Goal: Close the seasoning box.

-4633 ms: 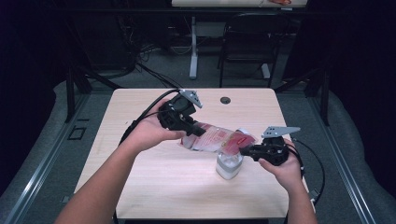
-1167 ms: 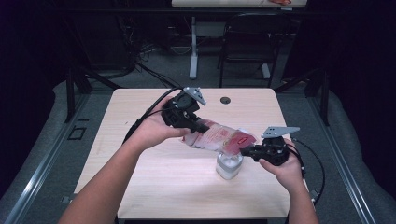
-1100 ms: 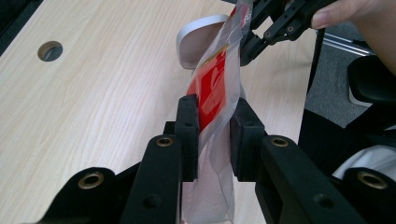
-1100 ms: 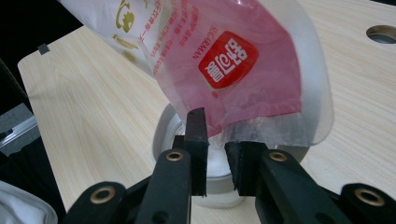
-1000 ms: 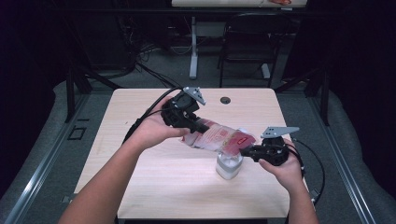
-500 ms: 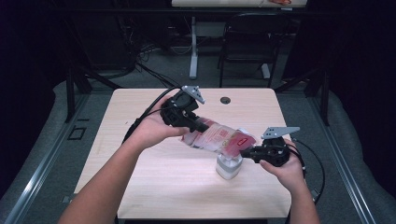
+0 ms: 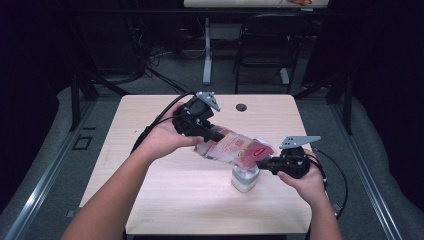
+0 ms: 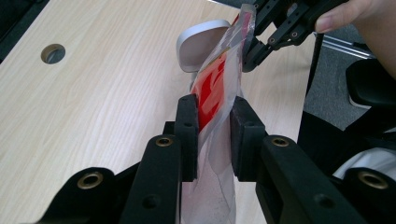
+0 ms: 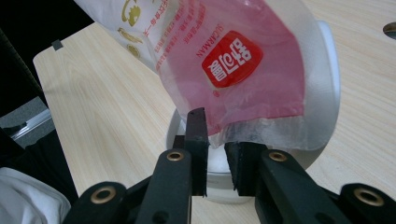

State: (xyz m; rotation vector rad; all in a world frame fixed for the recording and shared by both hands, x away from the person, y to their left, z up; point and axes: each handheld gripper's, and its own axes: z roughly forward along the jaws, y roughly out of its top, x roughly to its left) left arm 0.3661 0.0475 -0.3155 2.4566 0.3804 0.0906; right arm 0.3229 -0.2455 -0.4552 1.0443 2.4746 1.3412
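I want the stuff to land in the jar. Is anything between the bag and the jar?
Nothing visible. The bag, held by the left gripper and right gripper, hangs with its lower end right over the open white jar. The lid is flipped back.

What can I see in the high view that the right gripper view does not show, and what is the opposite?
High view alone: both forearms, the left gripper clamping one end of the bag, a dark round hole in the light wooden table, and chairs behind.

Right gripper view alone: the red logo with white characters, and the right gripper with its jaws around the bag's clear edge.

Both: the red and clear plastic bag above the white round container.
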